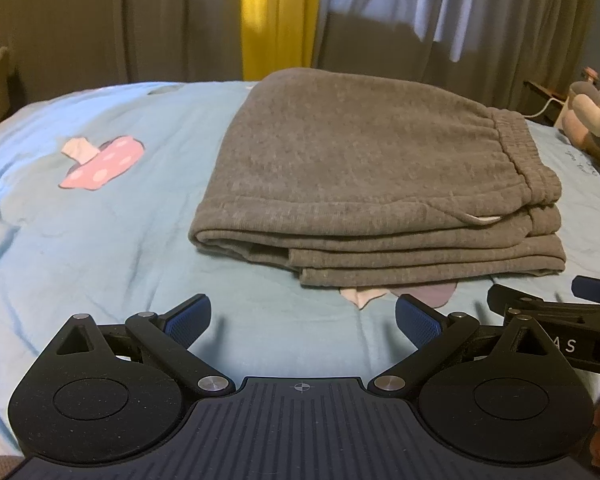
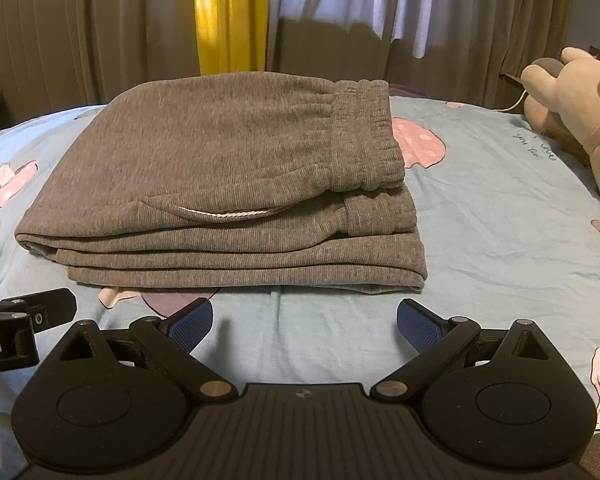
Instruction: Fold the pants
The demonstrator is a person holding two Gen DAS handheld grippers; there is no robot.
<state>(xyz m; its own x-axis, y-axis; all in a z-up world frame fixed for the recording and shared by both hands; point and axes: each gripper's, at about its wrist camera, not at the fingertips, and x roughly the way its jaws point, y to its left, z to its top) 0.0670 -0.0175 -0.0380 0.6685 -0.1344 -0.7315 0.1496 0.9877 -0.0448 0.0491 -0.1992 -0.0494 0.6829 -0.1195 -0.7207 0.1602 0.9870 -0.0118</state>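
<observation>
Grey sweatpants (image 1: pixel 360 168) (image 2: pixel 220 176) lie folded into a flat stack of several layers on the light blue bedsheet (image 1: pixel 100 240) (image 2: pixel 500 208). The elastic waistband (image 2: pixel 364 136) is on top at the right, and a white drawstring (image 2: pixel 216 213) peeks from a pocket fold. My left gripper (image 1: pixel 303 320) hovers open just in front of the stack's near edge, holding nothing. My right gripper (image 2: pixel 305 322) is also open and empty, a short way before the same edge. The right gripper's finger (image 1: pixel 540 312) shows at the right edge of the left wrist view.
A plush toy (image 2: pixel 580 100) (image 1: pixel 596 116) rests on the bed at the right. Grey and yellow curtains (image 2: pixel 228 16) hang behind the bed. The sheet carries pink mushroom prints (image 1: pixel 100 162) (image 2: pixel 418 142). A cable (image 2: pixel 518 102) runs near the far right edge.
</observation>
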